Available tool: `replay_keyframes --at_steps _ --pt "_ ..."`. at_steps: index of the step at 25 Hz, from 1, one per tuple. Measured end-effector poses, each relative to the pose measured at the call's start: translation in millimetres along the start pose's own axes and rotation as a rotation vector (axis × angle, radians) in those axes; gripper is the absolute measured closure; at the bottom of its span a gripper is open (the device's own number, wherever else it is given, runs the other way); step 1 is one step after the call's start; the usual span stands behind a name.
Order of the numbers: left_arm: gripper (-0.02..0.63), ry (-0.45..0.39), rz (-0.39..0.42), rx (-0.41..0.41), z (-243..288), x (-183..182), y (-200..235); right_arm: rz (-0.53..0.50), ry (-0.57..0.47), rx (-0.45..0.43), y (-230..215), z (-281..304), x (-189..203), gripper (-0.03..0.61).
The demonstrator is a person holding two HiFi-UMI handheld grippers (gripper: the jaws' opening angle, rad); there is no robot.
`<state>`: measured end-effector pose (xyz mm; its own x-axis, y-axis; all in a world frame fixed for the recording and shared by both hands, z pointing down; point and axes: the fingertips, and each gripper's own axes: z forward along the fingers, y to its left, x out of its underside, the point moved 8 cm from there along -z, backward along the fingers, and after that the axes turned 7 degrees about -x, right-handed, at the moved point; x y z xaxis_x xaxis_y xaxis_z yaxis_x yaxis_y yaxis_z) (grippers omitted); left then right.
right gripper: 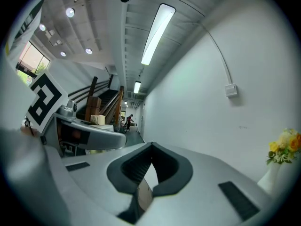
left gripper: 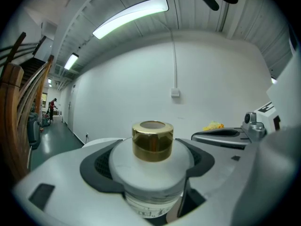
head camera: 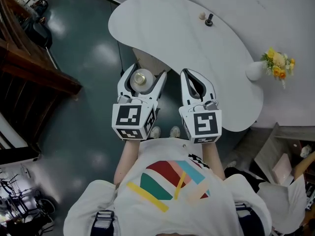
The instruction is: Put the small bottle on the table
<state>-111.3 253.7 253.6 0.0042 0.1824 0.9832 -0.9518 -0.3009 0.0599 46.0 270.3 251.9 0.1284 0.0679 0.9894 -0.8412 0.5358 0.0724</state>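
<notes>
Grippers held side by side at the rim of a white table [head camera: 162, 28].

The left gripper [head camera: 146, 73] is clamped on the small bottle [left gripper: 150, 173]. Its dark, ribbed pads [left gripper: 101, 166] are pressed against the bottle's rounded white shoulder, and a shiny gold cap [left gripper: 152, 140], cylindrical with a pale top, is seen rising above them. A printed label is glimpsed lower on the body. The small bottle is held in the air just beside the table's near edge, not set on it. The right gripper [head camera: 191, 75], just beside the left, is drawn closed with nothing between its smooth grey jaws. The table top is matte and kidney-shaped. A rounded white vase [head camera: 255, 71] of yellow and orange flowers [head camera: 278, 63] is stood at its right edge. A glossy dark floor [head camera: 83, 58] is seen below.
</notes>
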Motion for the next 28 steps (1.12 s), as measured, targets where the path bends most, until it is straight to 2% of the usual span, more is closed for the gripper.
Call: replay_keyframes --at_steps 6,15,28 --pt "0.273 0.012 -0.027 -0.058 2.2 6.0 -13.5 0.018 0.025 -0.018 -25.4 -10.4 12.5 0.568" --pt "0.273 -0.013 -0.059 -0.134 -0.1 15.2 -26.9 -0.025 0.023 -0.078 -44.2 -13.1 21.6 0.566" --pt "0.273 -0.070 -0.085 -0.202 9.0 11.6 -3.3 -0.095 0.022 -0.100 -48.0 -1.6 16.9 0.568"
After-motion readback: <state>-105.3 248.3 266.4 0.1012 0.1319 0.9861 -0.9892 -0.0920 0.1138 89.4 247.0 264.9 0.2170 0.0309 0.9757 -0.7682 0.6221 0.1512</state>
